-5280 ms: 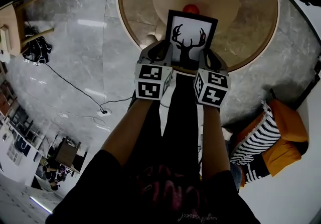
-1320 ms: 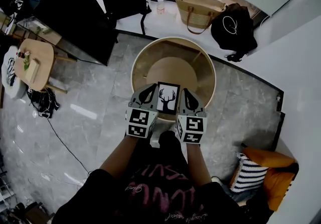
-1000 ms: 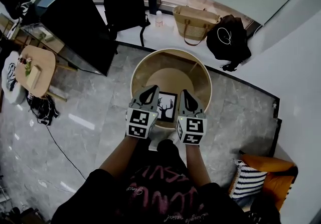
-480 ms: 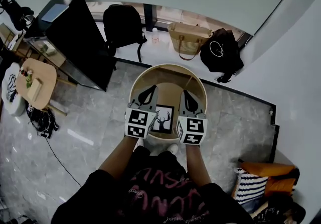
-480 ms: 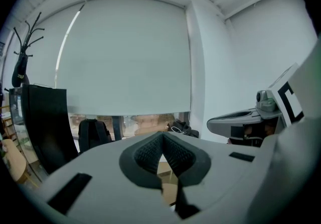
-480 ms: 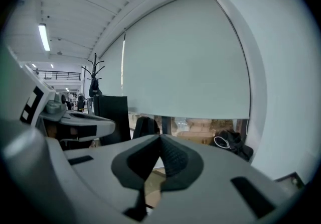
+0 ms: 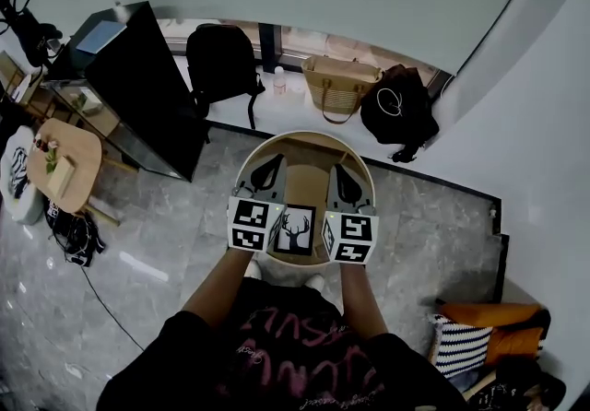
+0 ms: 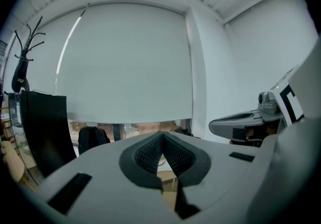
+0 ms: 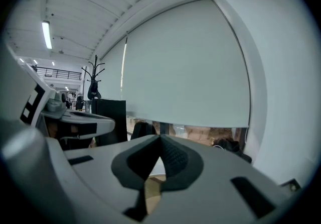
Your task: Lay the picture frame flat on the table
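The picture frame [image 7: 296, 229], black-edged with a black deer silhouette on white, lies face up on the round wooden table [image 7: 367, 181], near its front edge. In the head view it shows between the two marker cubes, which cover its side edges. My left gripper [image 7: 268, 165] and right gripper [image 7: 340, 173] are held raised over the table, apart from the frame. In the left gripper view the left gripper [image 8: 161, 135] is shut with nothing in it. The right gripper [image 9: 160, 139] is likewise shut and empty. Both point level at a pale window blind.
Behind the table a white ledge holds a black backpack [image 7: 221, 59], a bottle [image 7: 279, 79], a woven bag [image 7: 332, 82] and a black bag [image 7: 396, 110]. A black cabinet [image 7: 138, 87] and a small wooden table [image 7: 64, 160] stand left. Cushions [image 7: 470, 331] lie right.
Earlier both grippers held the frame upright by its sides. Now it lies flat and the grippers are off it, raised, while the view has pulled back and up.
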`<state>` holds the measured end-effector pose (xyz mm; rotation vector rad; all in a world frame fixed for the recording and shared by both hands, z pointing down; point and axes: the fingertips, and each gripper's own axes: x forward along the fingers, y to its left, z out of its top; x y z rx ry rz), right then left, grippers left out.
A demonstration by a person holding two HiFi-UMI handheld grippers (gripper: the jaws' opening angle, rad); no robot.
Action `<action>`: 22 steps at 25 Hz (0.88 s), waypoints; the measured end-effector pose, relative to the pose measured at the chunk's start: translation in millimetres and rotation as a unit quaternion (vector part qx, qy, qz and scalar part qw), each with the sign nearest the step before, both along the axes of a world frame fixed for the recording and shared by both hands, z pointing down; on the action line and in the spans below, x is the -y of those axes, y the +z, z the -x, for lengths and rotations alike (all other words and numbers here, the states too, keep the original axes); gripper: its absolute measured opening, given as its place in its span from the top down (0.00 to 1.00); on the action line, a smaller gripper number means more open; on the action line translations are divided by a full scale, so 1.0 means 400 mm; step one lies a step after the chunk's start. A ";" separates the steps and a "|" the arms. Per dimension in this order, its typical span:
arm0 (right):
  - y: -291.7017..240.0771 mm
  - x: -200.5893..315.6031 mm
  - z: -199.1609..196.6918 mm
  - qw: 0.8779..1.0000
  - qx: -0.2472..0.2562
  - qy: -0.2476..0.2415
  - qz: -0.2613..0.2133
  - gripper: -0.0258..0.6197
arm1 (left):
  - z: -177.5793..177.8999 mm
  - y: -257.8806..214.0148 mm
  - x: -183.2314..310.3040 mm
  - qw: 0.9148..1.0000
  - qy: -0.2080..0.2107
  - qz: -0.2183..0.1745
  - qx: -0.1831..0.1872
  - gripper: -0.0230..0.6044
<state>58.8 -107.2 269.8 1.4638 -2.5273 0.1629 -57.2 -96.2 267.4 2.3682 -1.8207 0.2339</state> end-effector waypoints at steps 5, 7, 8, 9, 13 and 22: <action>-0.035 0.010 -0.008 1.000 0.000 0.007 -0.014 0.93 | 0.003 -0.044 0.013 1.000 0.003 -0.016 -0.002 0.95; -0.052 0.013 -0.011 1.000 -0.001 0.012 -0.021 0.93 | 0.008 -0.064 0.016 1.000 0.005 -0.023 0.000 0.95; -0.058 0.014 -0.011 1.000 -0.001 0.015 -0.023 0.93 | 0.011 -0.070 0.017 1.000 0.006 -0.026 0.001 0.95; -0.062 0.015 -0.010 1.000 0.000 0.016 -0.024 0.93 | 0.014 -0.075 0.019 1.000 0.007 -0.029 0.001 0.95; -0.065 0.009 -0.006 0.999 -0.001 0.021 -0.026 0.93 | 0.012 -0.079 0.018 1.000 0.012 -0.028 0.002 0.95; -0.067 -0.006 -0.022 0.999 0.000 0.031 -0.027 0.93 | -0.005 -0.080 0.006 0.999 0.020 -0.025 0.003 0.95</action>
